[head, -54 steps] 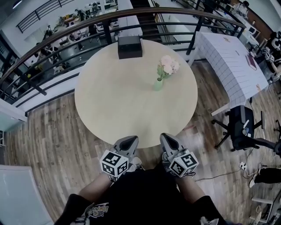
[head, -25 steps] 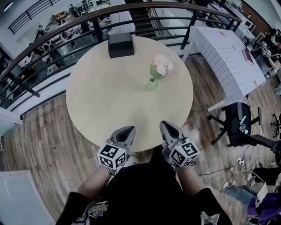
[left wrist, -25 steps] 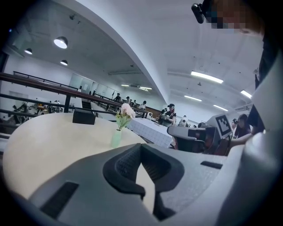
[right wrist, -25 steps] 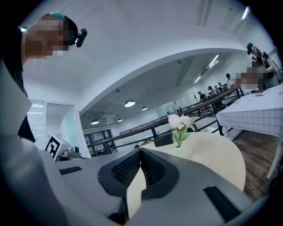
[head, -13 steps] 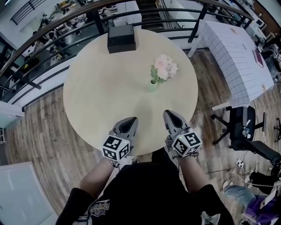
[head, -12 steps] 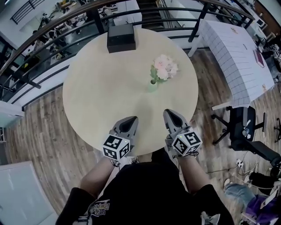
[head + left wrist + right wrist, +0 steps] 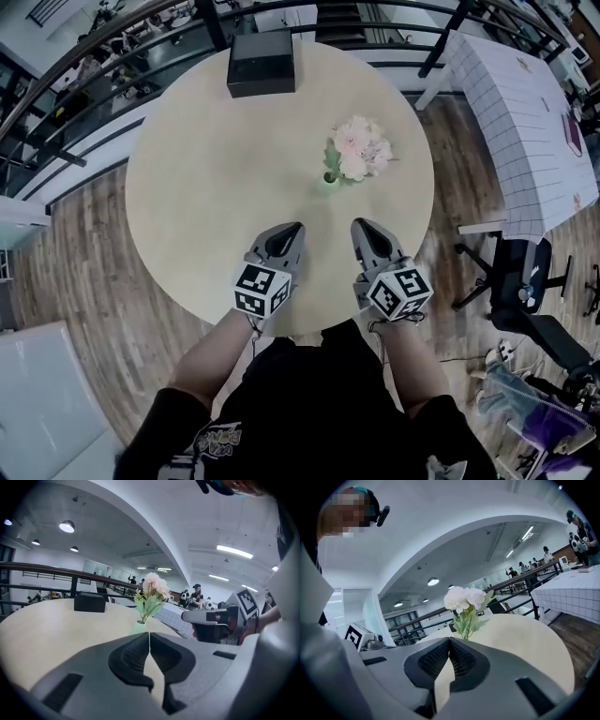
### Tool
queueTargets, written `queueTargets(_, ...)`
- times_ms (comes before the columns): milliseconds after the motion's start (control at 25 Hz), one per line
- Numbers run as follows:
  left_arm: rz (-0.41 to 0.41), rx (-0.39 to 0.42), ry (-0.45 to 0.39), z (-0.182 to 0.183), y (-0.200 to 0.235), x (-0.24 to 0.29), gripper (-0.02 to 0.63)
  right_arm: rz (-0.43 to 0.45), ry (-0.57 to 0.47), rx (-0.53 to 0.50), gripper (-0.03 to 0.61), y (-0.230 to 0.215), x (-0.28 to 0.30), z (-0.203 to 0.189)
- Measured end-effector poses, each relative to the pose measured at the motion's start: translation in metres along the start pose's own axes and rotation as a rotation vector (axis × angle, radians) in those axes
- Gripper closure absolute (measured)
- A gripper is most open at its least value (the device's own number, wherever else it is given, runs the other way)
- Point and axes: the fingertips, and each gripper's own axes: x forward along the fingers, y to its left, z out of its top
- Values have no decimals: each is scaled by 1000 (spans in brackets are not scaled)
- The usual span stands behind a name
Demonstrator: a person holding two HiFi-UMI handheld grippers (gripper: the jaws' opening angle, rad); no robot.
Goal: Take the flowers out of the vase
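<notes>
Beige table [image 7: 202, 159] now under left gripper [image 7: 292, 227], right gripper [image 7: 362, 225] — flowers [image 7: 362, 150] seemingly nearer.

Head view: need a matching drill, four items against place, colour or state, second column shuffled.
1 flowers
2 vase
3 black box
4 left gripper

A shut, empty, over the near part of the round table
B pale green, right of the table's centre
C at the table's far edge
D pink, standing in the vase

Pairs: 1-D, 2-B, 3-C, 4-A
</notes>
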Motion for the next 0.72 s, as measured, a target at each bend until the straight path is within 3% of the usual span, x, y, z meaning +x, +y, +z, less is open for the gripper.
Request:
queueTargets(120, 12, 13, 4, -2, 9, 22, 584, 1, 24, 6, 557, -11, 10, -3)
queueTargets(440, 22, 136, 47, -12, 21, 85, 388, 32, 71, 8, 555, -36, 32, -13)
queueTargets(560, 30, 191, 48, -11, 26, 107, 362, 42, 86, 8, 555, -42, 37, -15)
queueTargets(720, 38, 196, 44, -15, 32, 124, 345, 61, 108, -5, 554, -48, 40, -19)
